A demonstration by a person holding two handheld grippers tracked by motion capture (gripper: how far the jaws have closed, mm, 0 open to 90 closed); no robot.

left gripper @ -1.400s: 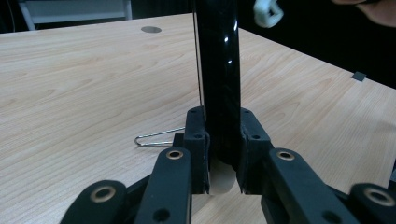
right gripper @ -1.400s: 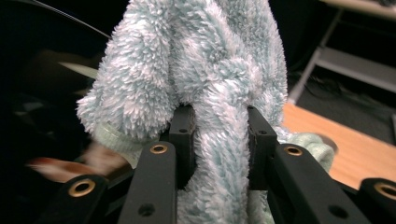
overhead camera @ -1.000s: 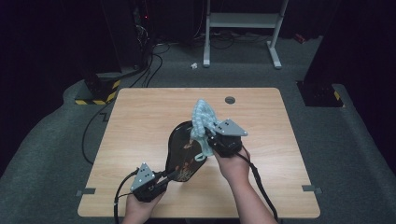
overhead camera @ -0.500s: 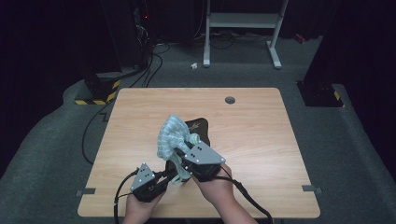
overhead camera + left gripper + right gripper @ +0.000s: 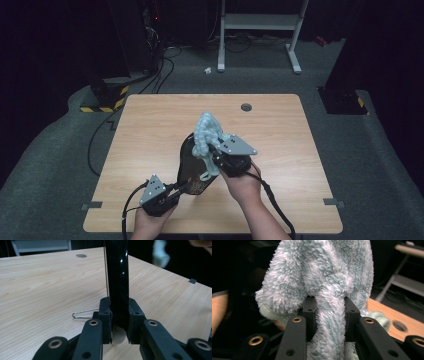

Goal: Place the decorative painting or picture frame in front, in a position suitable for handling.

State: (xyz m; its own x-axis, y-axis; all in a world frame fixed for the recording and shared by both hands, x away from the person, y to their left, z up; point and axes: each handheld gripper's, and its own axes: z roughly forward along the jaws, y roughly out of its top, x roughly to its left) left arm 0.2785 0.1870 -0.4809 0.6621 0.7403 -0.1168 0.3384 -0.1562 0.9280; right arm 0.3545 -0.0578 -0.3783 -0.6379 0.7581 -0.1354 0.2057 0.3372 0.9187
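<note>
Your left gripper's [image 5: 176,189] fingers [image 5: 106,315] clamp the black plate's [image 5: 192,165] edge above the bench [image 5: 150,130] while your right gripper [image 5: 214,152] pinches the fluffy cloth [image 5: 206,135] against it, so wiping looks midway, with more surface left.

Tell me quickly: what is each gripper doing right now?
Left gripper: shut on the glossy black oval plate.
Right gripper: shut on the fluffy pale-blue cloth.

The fluffy cloth [image 5: 324,282] is covering most of the black plate [image 5: 192,167] behind it and running off the right gripper view's top edge, while the plate's upper part is leaving the left gripper view and a pale blur [image 5: 160,252] is staying unreadable.
</note>
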